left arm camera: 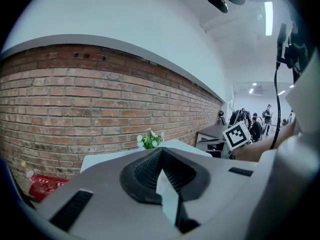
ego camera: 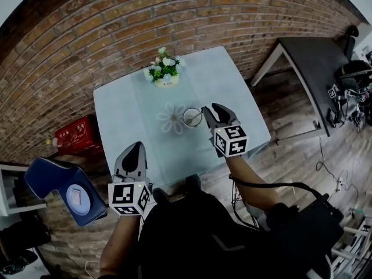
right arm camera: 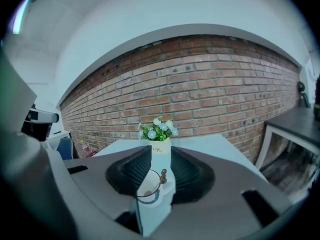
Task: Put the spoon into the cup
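**Release stage, spoon in cup.** My right claw (ego camera: 210, 110) hangs released just beside the cup (ego camera: 192, 117). Its jaws stand apart with nothing pressed between the pads. In the right gripper view the cup sits in line with the gap but beyond the fingertips. The spoon (right arm camera: 162, 174) stands in the cup, its handle leaning over the rim on the side nearer this claw. My left claw (ego camera: 136, 147) is clenched on nothing, jaw tips together, and is held low at the near edge of the bench (ego camera: 232, 80), well apart from the cup.

**Step.** I judge the placing done and the let-go to be the step in hand. The next move calls for drawing the right claw clear. The open jaws must pass the jutting handle without catching it, since a nudge there could lever the spoon out or tip the cup.

**Materials and shapes.**
- **Cup:** round and pale, with a thin dark rim. I cannot tell glass from ceramic.
- **Spoon:** a slender stem ending in a small dark knob.
- **Bench top:** square, smooth and pale blue, with a faint flower-shaped motif (ego camera: 172, 120) beside the cup.
- **Pot of flowers (ego camera: 164, 79):** a cream pot holding small white and blue blooms, at the far edge.
- **Claw pads:** dark and finely ribbed.
- **Wall (ego camera: 116, 34):** rough red brick.
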Demonstrator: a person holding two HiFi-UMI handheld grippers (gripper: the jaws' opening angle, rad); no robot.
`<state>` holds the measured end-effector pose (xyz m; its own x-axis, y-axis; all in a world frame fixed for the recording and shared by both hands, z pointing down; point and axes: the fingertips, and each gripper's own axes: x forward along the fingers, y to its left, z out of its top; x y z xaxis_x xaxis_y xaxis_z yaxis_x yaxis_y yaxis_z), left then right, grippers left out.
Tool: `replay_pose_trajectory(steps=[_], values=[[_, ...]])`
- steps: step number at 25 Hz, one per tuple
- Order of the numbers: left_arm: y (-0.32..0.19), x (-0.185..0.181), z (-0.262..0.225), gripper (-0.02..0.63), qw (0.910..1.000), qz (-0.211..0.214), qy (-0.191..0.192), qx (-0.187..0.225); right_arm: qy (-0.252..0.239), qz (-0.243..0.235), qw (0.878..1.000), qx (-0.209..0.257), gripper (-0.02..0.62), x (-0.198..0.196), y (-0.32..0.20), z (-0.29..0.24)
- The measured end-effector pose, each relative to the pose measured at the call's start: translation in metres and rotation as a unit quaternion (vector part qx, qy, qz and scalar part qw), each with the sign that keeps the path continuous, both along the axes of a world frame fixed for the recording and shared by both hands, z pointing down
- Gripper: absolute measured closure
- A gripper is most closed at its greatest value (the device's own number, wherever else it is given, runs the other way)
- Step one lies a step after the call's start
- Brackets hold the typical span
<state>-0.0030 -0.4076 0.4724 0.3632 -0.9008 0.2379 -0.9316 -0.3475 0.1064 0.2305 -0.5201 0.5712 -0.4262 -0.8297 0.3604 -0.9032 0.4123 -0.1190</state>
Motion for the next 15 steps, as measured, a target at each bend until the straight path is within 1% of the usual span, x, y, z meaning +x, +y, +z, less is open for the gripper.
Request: replay_pose_trajectory(steps=[4,8,12,15], values=[[-0.006,-0.005,-0.010,0.597,0.9998,0.012,-0.002,0.018,-0.007,0.002,0.999,0.039,0.517,-0.003,0.013,-0.046],[-0.014,-0.005,-0.020,0.597,0.9989,0.032,0.004,0.034,-0.016,0.019,0.997,0.070,0.528,0.000,0.023,-0.089],[-0.015,-0.012,-0.030,0.597,0.9981,0.041,0.012,0.044,-0.029,0.028,0.996,0.079,0.537,-0.005,0.040,-0.119],[-0.015,-0.016,-0.037,0.597,0.9975,0.048,0.019,0.049,-0.024,0.033,0.996,0.085,0.540,-0.010,0.053,-0.136]])
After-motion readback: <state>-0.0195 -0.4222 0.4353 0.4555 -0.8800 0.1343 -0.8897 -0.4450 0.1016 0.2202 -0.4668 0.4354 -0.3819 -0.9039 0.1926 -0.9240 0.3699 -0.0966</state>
